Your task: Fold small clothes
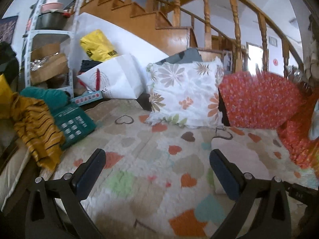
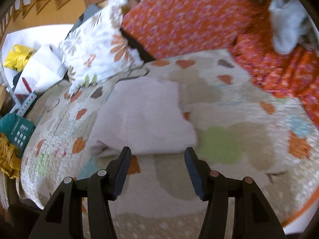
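From the left wrist, the left tool point(image 1: 157, 157) hangs wide open over the heart-print quilt point(image 1: 159, 179), holding nothing. The pale folded garment point(image 1: 235, 151) shows only as a faint flat patch just beyond its right finger. A mustard striped garment point(image 1: 37, 131) lies heaped at the quilt's left edge beside a teal pouch point(image 1: 73, 125), likely next in line.

From the right wrist, the right tool point(image 2: 157, 151) is open and empty too, its tips just short of the pale garment's near edge. The picture is blurred, but the piece looks already folded into a rectangle. I'd judge one fold remains, or setting it aside; either calls for closing on that near edge
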`<state>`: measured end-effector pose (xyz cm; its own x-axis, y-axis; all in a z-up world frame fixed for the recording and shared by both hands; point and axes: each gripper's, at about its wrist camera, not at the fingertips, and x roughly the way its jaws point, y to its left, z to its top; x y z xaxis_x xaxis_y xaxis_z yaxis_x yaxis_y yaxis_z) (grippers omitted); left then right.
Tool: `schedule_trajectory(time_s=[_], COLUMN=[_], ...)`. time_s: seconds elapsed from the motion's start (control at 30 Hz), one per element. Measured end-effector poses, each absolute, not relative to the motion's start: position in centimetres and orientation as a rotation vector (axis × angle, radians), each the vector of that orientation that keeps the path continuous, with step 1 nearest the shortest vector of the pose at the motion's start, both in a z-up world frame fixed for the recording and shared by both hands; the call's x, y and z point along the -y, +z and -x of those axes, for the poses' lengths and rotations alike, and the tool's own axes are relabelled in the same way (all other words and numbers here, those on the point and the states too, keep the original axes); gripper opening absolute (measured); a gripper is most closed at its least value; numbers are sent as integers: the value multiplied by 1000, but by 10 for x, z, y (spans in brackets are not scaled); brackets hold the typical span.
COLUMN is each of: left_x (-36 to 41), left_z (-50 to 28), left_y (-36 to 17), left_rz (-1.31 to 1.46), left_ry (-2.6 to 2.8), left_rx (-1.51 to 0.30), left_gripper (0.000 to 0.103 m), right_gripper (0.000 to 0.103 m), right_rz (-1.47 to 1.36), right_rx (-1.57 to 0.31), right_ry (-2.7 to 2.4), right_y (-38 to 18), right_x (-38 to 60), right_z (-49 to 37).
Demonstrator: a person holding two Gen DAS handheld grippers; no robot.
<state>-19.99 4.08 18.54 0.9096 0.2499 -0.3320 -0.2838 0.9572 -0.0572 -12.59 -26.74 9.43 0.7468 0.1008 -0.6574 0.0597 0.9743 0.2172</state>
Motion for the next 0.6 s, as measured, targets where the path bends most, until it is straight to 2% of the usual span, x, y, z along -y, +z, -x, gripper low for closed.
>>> schedule_trajectory(time_s=[0.13,0.27,0.33,0.6], left_x=[-32,-18,-9,20], left_z=[217,206,195,154], left_y=[200,209,205,158], left_rz=[126,156,143,111], left_ry=[206,137,102,114], left_rx=[-345,-386,-440,-653], left_gripper=[103,103,103,103], right_gripper=[63,90,92,92], right_rz=[-246,-150,-105,-92], right_rx=[-636,-427,-388,-610], right_ry=[-13,-106,-141,-118], right_y=[134,169,166,93], right_x=[278,268,264,267], right_z=[155,176,175,111])
